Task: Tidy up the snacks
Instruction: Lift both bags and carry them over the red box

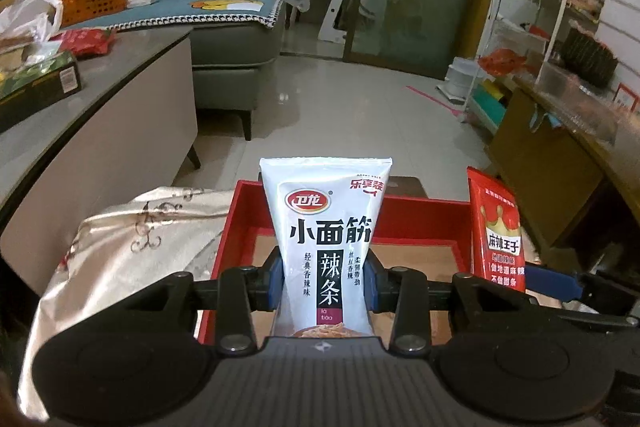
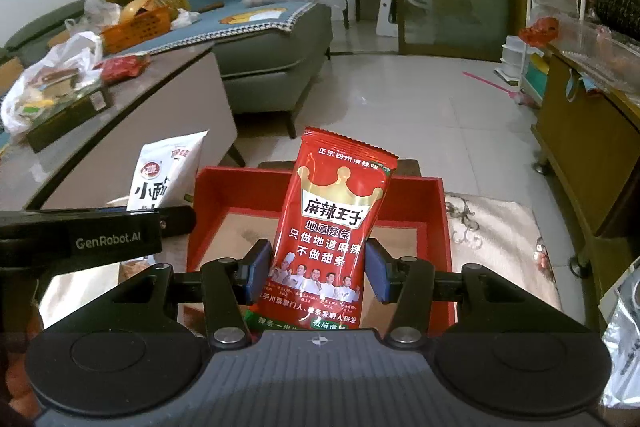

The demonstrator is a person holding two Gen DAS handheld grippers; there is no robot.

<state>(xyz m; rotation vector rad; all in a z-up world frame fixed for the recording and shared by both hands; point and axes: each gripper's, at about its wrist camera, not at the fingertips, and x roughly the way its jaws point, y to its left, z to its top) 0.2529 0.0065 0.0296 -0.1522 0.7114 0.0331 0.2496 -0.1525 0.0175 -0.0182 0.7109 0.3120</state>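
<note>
The room is big, w/ a grey sofa point(image 1: 236, 67) far back and a long grey table point(image 1: 92, 99) on one side. That table holds other stuff: a white plastic bag point(image 2: 48, 75), an orange basket point(image 1: 94, 1) and a red snack pack point(image 1: 86, 41). Prob. that's where more snacks wait.

Nearer, a shiny cream cloth point(image 1: 132, 227) covers a low surface. On it sits the red tray point(image 1: 424, 223), open on top, w/ a brown floor inside. It looks bare inside as far as I can see. I think the tray is where the snacks go, so both packs hang right over it.

Next, the two packs. The left gripper point(image 1: 326, 285) is squeezed tight on the white snack pack point(image 1: 326, 223). Blue pads pinch it low on both sides, so the pack stands up tall and the front faces the cam. The right gripper point(image 2: 318, 273) is clamped on the red crown pack point(image 2: 332, 227), also low down, pads touching both edges. This pack tilts a bit to one side.

Both packs are up in the air, side by side, above the tray, not inside yet. Holding them low prob. helps: the bottom can go in first. Next move, I guess, is to lower them in, w/o bumping the tray wall.
</note>
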